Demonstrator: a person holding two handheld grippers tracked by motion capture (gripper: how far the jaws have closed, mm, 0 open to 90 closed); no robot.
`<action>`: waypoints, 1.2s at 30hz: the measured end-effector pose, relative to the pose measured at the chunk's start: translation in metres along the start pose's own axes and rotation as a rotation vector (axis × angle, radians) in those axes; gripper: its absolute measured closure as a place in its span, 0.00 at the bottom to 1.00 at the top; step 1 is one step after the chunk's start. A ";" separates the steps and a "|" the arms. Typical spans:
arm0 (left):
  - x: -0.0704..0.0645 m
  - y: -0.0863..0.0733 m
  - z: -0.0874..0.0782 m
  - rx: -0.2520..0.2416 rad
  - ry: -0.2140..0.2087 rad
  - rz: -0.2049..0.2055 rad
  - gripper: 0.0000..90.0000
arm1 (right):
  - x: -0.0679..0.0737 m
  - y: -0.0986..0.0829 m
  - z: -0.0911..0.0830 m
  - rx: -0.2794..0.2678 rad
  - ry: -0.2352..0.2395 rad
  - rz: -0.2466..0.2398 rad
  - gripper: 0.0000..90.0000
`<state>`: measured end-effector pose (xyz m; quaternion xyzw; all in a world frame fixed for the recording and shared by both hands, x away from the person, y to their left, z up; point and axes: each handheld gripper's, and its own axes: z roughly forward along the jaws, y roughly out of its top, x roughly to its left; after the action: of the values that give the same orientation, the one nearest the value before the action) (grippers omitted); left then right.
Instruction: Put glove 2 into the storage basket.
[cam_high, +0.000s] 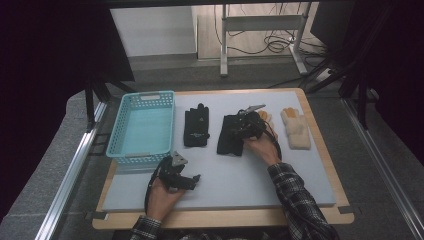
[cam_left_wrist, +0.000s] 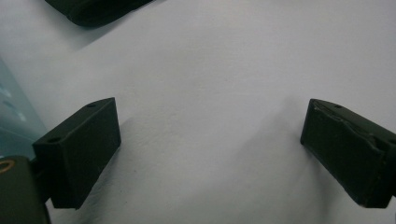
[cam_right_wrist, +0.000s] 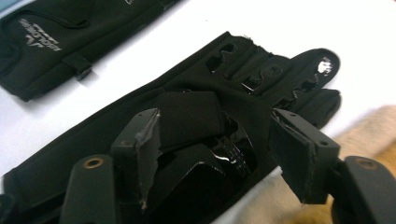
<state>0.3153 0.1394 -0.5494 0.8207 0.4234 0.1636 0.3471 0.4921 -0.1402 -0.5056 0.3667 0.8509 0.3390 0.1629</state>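
The black glove (cam_right_wrist: 196, 135) lies under my right gripper (cam_right_wrist: 219, 149), jaws spread astride its folded cuff; my left gripper (cam_left_wrist: 210, 154) gapes wide over bare mat (cam_left_wrist: 210, 70).

A lab or test room, set up for recording, is suggested. A grey mat (cam_high: 280, 185) is laid on a wooden board (cam_high: 225, 218), w/ aluminium rails (cam_high: 65, 190) run along both sides. Black curtains (cam_high: 50, 55) are hung left & right. Behind, a metal desk frame (cam_high: 260, 30) is seen on a bare floor, w/ loose cables (cam_high: 275, 45) trailed under it. Props are laid out in a tidy row: a teal basket (cam_high: 145, 125), black gloves (cam_high: 196, 127), a tan glove (cam_high: 296, 129).
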 end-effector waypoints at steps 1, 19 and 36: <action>0.000 0.000 0.000 0.000 0.000 0.000 0.06 | 0.000 0.000 0.003 0.005 0.002 0.006 0.36; 0.000 0.000 0.000 0.000 -0.002 -0.001 0.06 | 0.008 -0.001 0.014 0.033 0.066 0.041 0.92; 0.000 0.000 0.000 0.004 -0.001 0.003 0.06 | 0.053 0.003 -0.071 -0.076 0.209 -0.040 0.91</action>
<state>0.3155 0.1398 -0.5492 0.8220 0.4224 0.1627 0.3455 0.4200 -0.1321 -0.4545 0.3058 0.8571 0.4038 0.0941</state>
